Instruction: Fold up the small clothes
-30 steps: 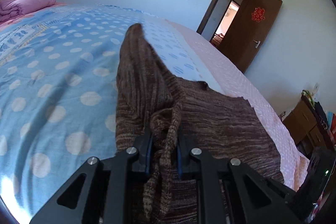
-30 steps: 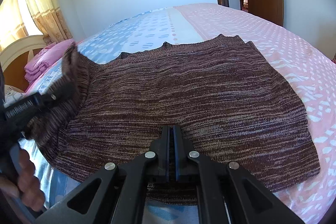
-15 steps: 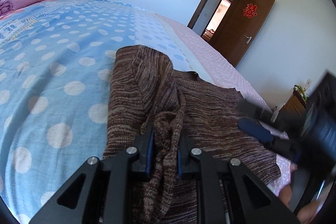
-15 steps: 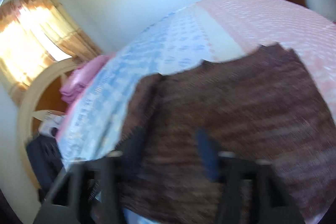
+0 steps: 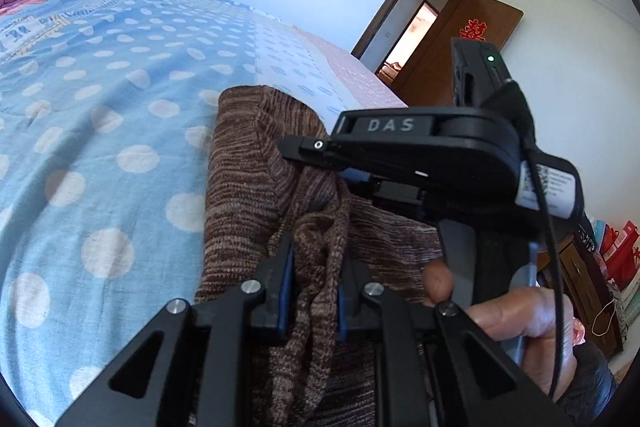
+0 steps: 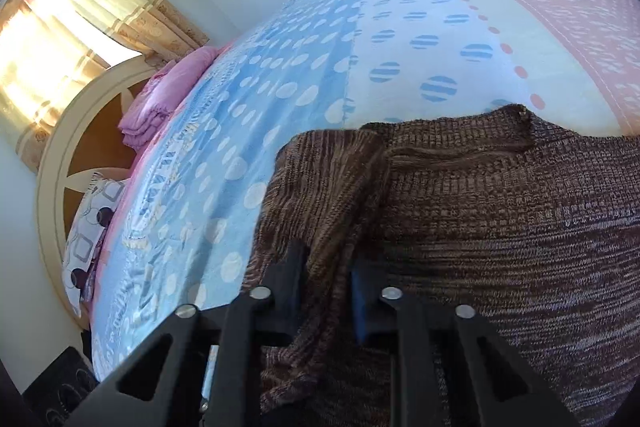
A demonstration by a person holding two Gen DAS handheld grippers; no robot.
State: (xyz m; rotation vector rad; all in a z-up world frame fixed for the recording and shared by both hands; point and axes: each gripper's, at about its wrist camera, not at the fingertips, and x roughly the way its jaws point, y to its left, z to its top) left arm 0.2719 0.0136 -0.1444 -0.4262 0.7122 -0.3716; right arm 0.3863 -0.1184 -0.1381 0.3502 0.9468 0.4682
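A brown knitted sweater (image 6: 500,219) lies on the bed with its left sleeve (image 5: 248,183) lifted and bunched. My left gripper (image 5: 312,291) is shut on a fold of that sleeve. My right gripper (image 6: 326,283) has its jaws apart around the same sleeve fold (image 6: 328,211), with fabric between the pads; it looks open. In the left wrist view the right gripper (image 5: 320,151) reaches in from the right, held by a hand (image 5: 520,319), its tip over the sleeve just ahead of my left fingers.
The bed has a blue polka-dot cover (image 5: 92,107) with a pink strip (image 6: 580,7) on the far side. Pink folded bedding (image 6: 160,103) lies by the headboard (image 6: 60,155). An open brown door (image 5: 460,55) and a wooden cabinet (image 5: 584,291) stand to the right.
My right gripper left the sweater's hem, opened, and swung left to the lifted sleeve beside my left gripper. My left gripper kept its hold and lowered the sleeve somewhat.
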